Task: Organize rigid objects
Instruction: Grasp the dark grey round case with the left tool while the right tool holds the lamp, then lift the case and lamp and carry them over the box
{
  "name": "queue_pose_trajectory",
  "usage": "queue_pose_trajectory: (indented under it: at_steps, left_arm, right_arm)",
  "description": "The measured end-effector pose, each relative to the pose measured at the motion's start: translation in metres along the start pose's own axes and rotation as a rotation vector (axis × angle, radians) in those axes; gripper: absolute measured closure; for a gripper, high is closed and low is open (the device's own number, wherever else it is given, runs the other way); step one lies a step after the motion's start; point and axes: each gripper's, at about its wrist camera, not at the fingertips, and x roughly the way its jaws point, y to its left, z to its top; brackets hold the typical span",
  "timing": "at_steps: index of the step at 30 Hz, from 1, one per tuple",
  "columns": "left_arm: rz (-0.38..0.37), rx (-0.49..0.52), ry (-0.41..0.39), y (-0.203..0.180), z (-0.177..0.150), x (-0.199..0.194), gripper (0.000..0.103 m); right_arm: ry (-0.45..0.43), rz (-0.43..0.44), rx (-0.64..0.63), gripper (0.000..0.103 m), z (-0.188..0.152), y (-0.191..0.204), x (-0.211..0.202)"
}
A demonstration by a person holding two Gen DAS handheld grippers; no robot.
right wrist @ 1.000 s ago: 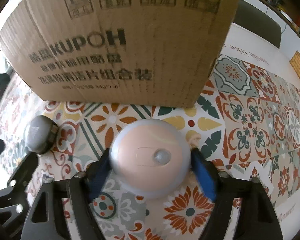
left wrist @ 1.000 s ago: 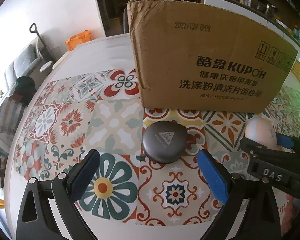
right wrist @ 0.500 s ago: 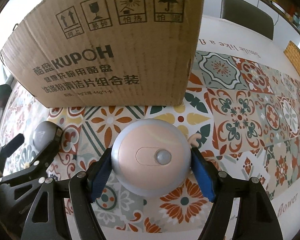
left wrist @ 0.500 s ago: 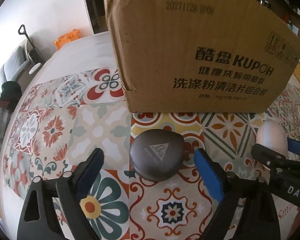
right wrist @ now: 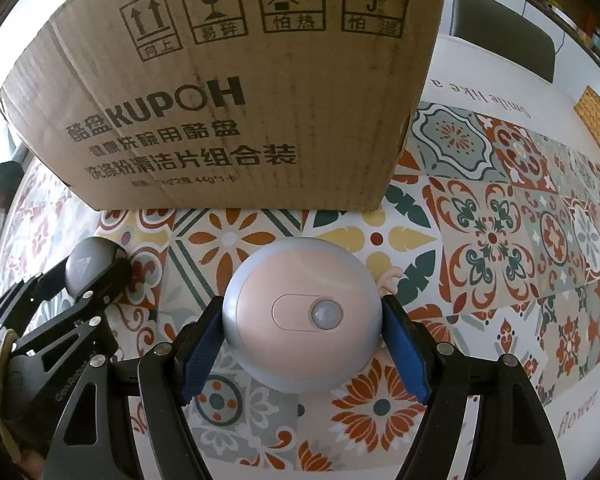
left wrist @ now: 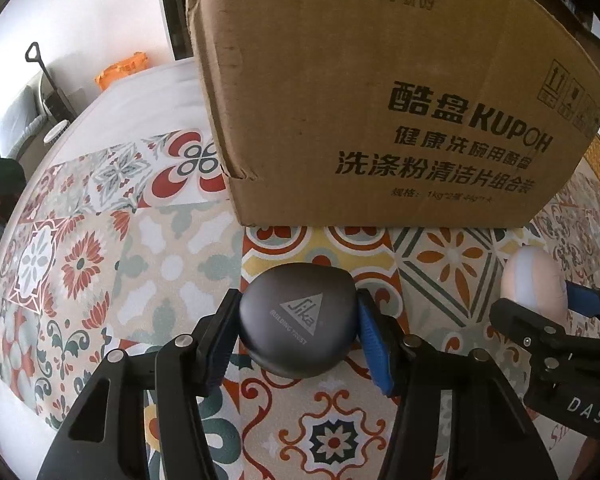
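Both pickups look made. The left tongs [left wrist: 298, 334] are clamped on the dark case [left wrist: 298, 326], the right tongs [right wrist: 302, 338] on the pink light [right wrist: 302, 314], both low over the tabletop [right wrist: 500, 248]. The box [left wrist: 380, 92] stands at 12 o'clock of each. Next, probably, lift both clear of its near wall and release inside; its opening is out of view.

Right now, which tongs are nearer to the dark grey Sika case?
Left. The left tongs grip the Sika case between their pads; the right tongs sit off to its right, closed on the pink sensor light.
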Motion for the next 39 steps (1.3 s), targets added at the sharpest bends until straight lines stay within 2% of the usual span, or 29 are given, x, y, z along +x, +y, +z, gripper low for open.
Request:
queue_pose_trajectory:
  at_steps: [6, 19, 39]
  left_arm:
    - [-0.007, -0.021, -0.008, 0.001, -0.005, -0.013, 0.047]
    - [-0.009, -0.032, -0.09, 0.001, -0.003, -0.066, 0.047]
    - [-0.022, -0.047, -0.256, 0.003, 0.022, -0.154, 0.047]
  right_arm:
    - [-0.008, 0.005, -0.003, 0.028, -0.005, 0.005, -0.012]
    - [-0.059, 0.015, -0.024, 0.028, -0.005, 0.014, -0.056]
    - [-0.242, 0.036, -0.044, 0.028, 0.005, 0.012, -0.141]
